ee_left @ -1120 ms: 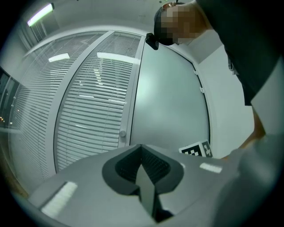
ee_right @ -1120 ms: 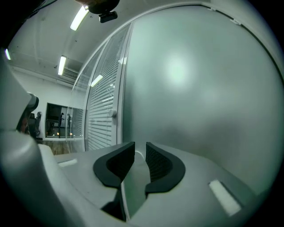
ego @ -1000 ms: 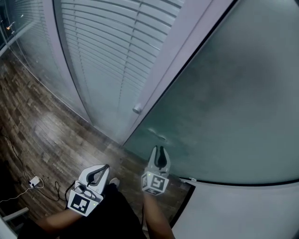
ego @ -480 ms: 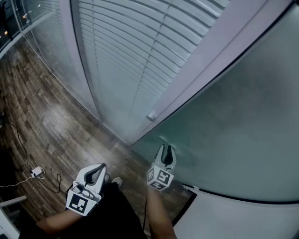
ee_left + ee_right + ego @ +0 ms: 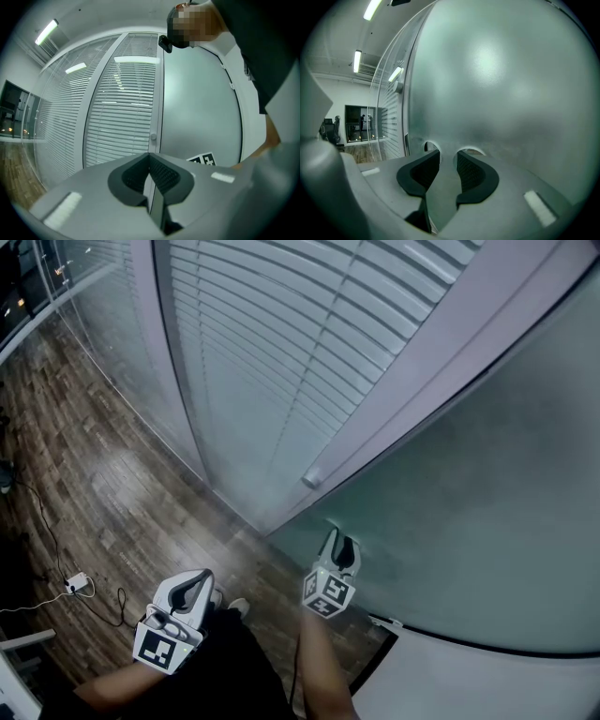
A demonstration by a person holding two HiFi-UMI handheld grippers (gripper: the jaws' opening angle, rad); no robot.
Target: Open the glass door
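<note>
door (image 5: pixel 469 484): glass, heavy, stiff, slippery, can crack; I'd hold its edge | my right hand-held gripper (image 5: pixel 448 159): jaws just spread apart, nothing between | left hand-held gripper (image 5: pixel 150 159): jaws together

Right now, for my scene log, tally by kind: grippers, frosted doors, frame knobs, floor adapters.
Grippers: 2 (left; right, jaws just opening, nothing between them)
Frosted door: 1
Knob: 1
Adapter: 1
Total: 5

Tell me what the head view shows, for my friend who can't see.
Looking down, the right gripper points at a frosted glass door; its jaws have just been opening, with nothing between them. The left gripper hangs shut lower down over a wooden floor, beside a glass wall with blinds.
</note>
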